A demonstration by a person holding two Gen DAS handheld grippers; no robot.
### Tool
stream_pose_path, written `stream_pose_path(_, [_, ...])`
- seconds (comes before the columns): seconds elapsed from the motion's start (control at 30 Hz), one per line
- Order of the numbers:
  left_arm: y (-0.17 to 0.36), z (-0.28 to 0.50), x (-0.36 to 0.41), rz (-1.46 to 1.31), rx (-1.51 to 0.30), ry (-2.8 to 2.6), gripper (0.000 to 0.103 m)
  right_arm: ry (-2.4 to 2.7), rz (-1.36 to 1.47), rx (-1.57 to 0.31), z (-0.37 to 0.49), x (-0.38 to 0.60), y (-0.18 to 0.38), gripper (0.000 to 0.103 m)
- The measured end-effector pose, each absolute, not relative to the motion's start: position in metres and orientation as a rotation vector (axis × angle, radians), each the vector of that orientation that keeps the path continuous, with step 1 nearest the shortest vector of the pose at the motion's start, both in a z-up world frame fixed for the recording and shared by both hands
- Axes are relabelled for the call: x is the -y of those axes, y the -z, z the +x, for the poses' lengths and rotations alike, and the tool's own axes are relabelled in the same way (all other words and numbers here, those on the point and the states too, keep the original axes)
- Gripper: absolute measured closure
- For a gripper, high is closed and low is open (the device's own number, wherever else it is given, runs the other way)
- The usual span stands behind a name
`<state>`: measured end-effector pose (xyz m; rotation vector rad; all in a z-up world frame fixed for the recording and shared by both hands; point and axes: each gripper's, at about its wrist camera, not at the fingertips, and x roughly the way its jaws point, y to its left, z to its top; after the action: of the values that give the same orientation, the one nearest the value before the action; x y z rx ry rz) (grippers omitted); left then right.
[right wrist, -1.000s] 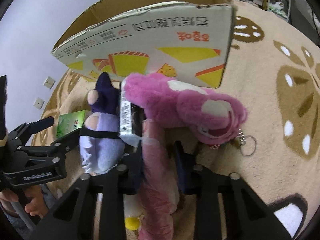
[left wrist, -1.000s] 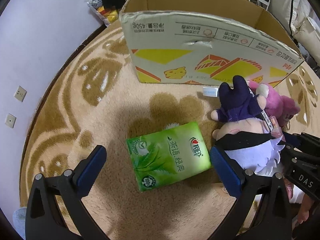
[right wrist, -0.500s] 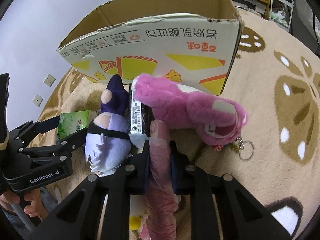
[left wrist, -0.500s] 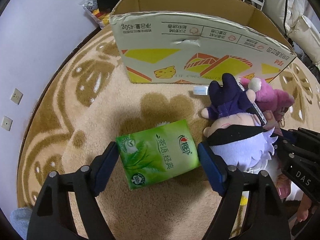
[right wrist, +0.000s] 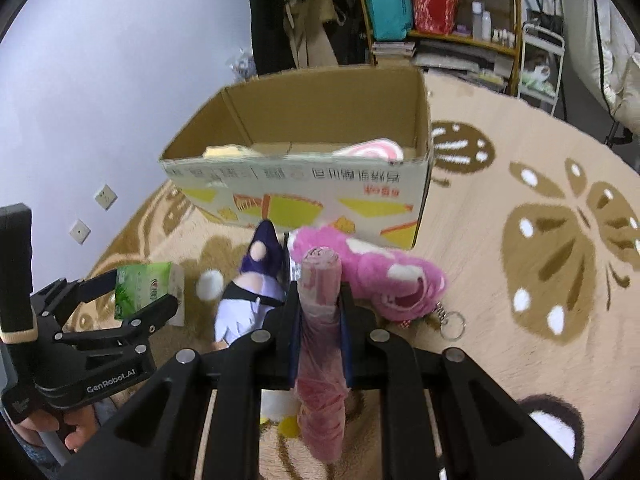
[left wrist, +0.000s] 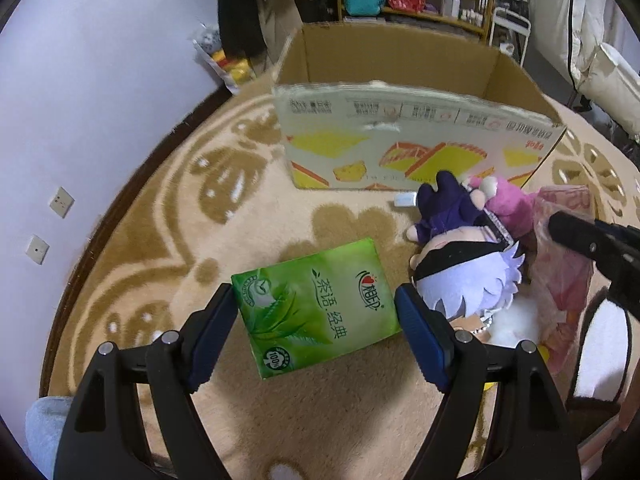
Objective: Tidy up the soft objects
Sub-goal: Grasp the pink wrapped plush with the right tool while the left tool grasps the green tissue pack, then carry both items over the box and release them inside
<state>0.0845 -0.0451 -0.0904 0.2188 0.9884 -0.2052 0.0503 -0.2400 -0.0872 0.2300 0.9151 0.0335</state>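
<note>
My left gripper is shut on a green tissue pack and holds it above the rug; it also shows in the right wrist view. My right gripper is shut on a rolled pink cloth in a clear bag, lifted off the rug. A purple-haired doll and a pink plush bear lie on the rug in front of an open cardboard box. The box holds a yellow item and a pink-and-white item.
The beige patterned rug runs to a lilac wall on the left. A keyring lies by the bear. Shelves and clutter stand behind the box. A white rack stands at the right.
My left gripper's jaws have closed on the tissue pack and lifted it. My right gripper has risen with the pink cloth, so the inside of the box now shows.
</note>
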Motion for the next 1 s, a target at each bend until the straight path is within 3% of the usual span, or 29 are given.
stream_pose_path(1.0, [0.01,0.069,0.025,0.199,-0.637,0.093,0.023,0.049,0.143,-0.573,0.048,0.26,-0.026,0.086])
